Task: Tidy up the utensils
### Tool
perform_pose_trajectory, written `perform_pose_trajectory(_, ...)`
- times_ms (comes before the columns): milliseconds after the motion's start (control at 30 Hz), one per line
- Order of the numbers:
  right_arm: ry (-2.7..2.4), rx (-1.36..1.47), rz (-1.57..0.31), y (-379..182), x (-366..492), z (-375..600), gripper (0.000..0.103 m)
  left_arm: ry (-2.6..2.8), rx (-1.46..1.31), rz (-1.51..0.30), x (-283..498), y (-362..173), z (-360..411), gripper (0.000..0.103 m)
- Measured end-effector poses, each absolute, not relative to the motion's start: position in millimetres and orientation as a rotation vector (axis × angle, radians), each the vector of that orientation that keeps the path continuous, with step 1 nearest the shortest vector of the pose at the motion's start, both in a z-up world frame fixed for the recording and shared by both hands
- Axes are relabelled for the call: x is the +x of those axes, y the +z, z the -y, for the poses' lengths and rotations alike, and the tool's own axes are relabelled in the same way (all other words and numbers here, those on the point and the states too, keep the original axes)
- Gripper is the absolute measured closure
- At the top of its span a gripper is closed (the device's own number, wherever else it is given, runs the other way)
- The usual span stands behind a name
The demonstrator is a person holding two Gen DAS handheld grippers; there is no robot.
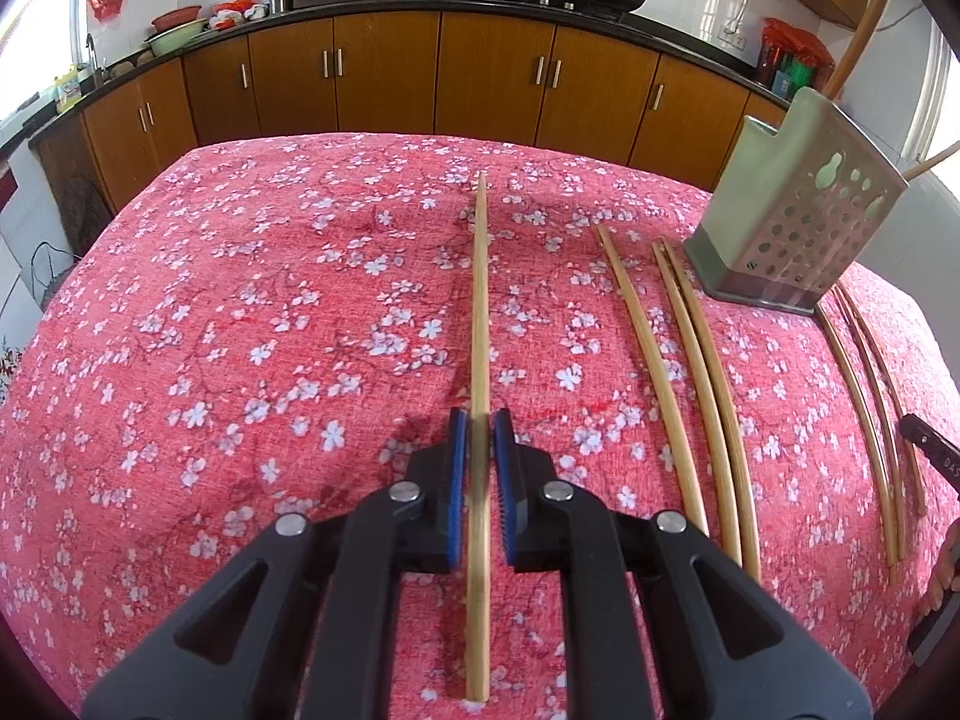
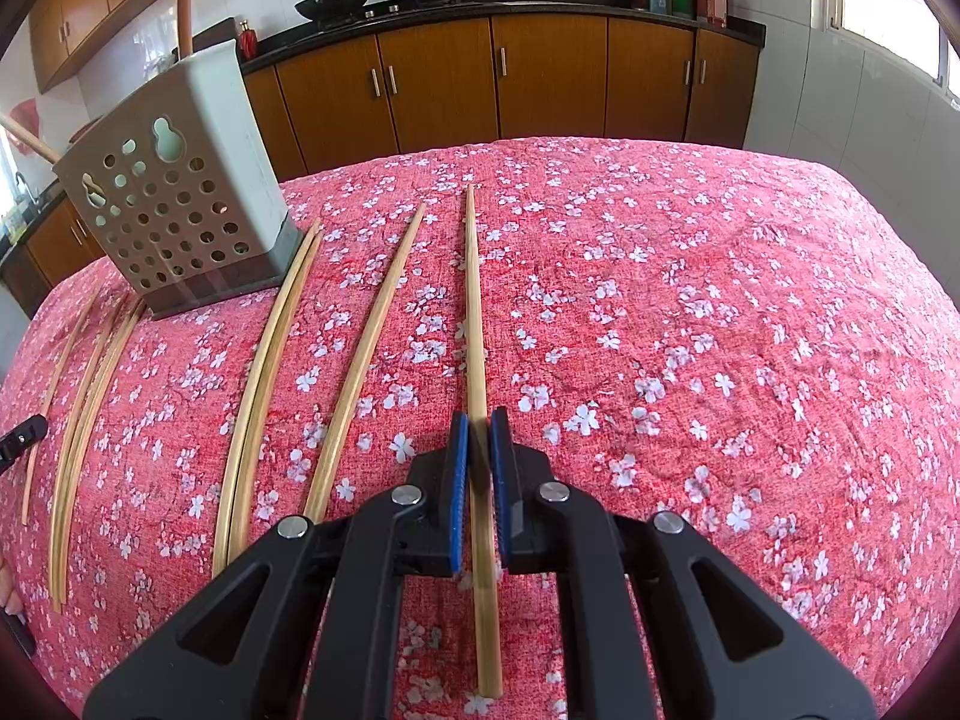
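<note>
Here, the left gripper (image 1: 478, 420), black with blue pads, is pinched on a long pale bamboo chopstick (image 1: 480, 300). The right gripper (image 2: 476, 420), of the same build, is likewise clamped on a second bamboo chopstick (image 2: 474, 300). Each stick passes between the pads and points away over the red tablecloth printed with white blossoms (image 1: 240, 330). Further out, loose bamboo chopsticks (image 1: 678, 372) lie side by side on the cloth. Beyond them stands a grey perforated plastic utensil holder (image 2: 180, 192), upright on the cloth near the brown wooden kitchen cabinets (image 1: 384, 78).
</note>
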State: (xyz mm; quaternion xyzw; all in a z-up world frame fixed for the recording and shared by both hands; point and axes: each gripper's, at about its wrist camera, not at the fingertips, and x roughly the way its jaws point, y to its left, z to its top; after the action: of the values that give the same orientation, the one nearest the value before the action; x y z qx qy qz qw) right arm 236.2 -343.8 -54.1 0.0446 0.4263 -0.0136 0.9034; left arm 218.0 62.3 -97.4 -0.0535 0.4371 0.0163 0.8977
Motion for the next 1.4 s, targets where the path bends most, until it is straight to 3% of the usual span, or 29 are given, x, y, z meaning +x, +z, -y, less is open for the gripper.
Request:
perform_pose_trajectory(433,-0.008,0.114,-0.846,-41,217,343,0.095,0.027,-0.049,-0.897,183,-89,-60,0.094)
perform_pose_trajectory(800,0.002,0.161,-0.524,57,192,348,0.095,-0.006,-0.144,-0.574,157,25,-60,0.094)
perform_pose_trajectory(1200,0.013,0.165,-0.474,83,203,347,0.095,-0.022,-0.141,-0.501,161,68,-55,0.095)
perform_pose_trajectory(1400,0.12,0.198,-0.372,137,196,338,0.095,-0.088,-0.123,-0.444,150,100,-41,0.095)
